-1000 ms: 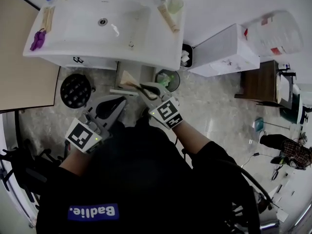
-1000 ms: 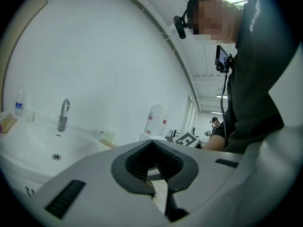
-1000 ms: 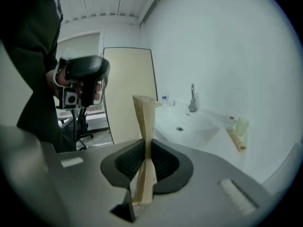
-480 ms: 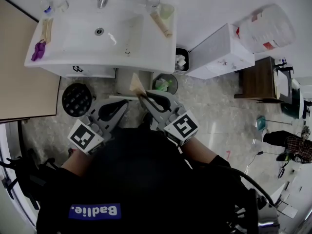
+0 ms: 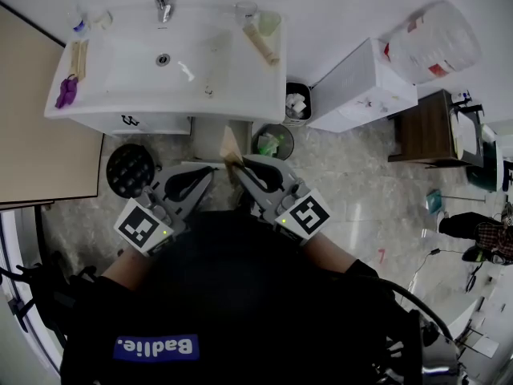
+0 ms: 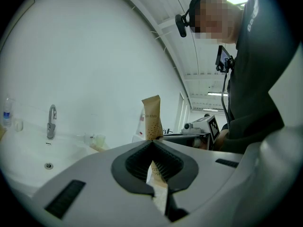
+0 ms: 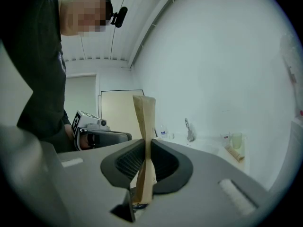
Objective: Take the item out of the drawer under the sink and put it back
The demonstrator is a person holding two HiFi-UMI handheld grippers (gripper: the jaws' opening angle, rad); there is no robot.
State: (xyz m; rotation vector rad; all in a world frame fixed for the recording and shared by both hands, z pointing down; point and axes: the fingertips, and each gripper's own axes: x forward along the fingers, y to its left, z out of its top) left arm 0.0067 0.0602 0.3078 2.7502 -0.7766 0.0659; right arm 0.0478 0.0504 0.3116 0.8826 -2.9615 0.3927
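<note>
Tan tube (image 7: 144, 117) clamped in right claw (image 7: 143, 143); left claw (image 6: 152, 142) closed, empty; round bin (image 5: 291, 144) holds green rubbish.

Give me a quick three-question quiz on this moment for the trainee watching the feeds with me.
1. True or false: the right gripper is shut on the tan crimp-ended squeeze tube.
2. What lies on the left rim of the white ceramic sink in the head view?
A. a small purple item
B. a green cup
C. a black bin
3. Fill in: the jaws of the left gripper stand ____ (open or shut), with nothing between them.

Key: 1 true; 2 A; 3 shut.
</note>
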